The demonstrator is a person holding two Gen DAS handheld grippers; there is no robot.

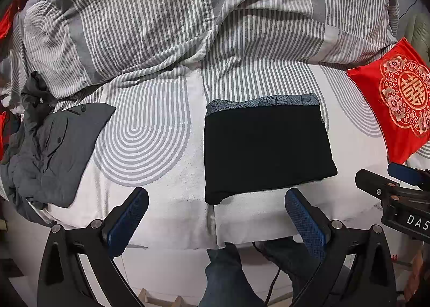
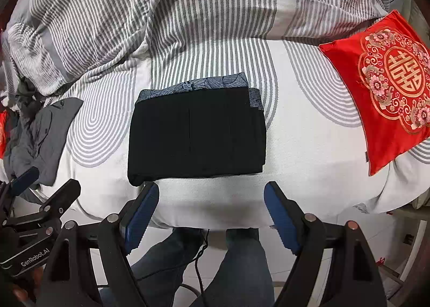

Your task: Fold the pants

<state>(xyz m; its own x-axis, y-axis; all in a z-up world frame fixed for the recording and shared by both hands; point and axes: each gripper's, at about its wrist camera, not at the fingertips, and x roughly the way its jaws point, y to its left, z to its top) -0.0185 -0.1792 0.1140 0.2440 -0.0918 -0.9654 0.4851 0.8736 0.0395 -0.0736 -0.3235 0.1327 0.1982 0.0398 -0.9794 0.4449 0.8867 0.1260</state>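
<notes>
The black pants (image 1: 266,151) lie folded into a flat rectangle on the bed, with a blue patterned waistband along the far edge. They also show in the right wrist view (image 2: 197,140). My left gripper (image 1: 216,196) is open and empty, hovering just in front of the pants' near edge. My right gripper (image 2: 211,194) is open and empty, also just in front of the near edge. Each gripper shows at the side of the other's view.
A crumpled grey garment (image 1: 51,151) lies on the bed at the left. A red embroidered cushion (image 2: 387,86) lies at the right. A striped grey duvet (image 1: 174,19) is bunched at the back. The person's legs (image 2: 242,266) stand at the bed's front edge.
</notes>
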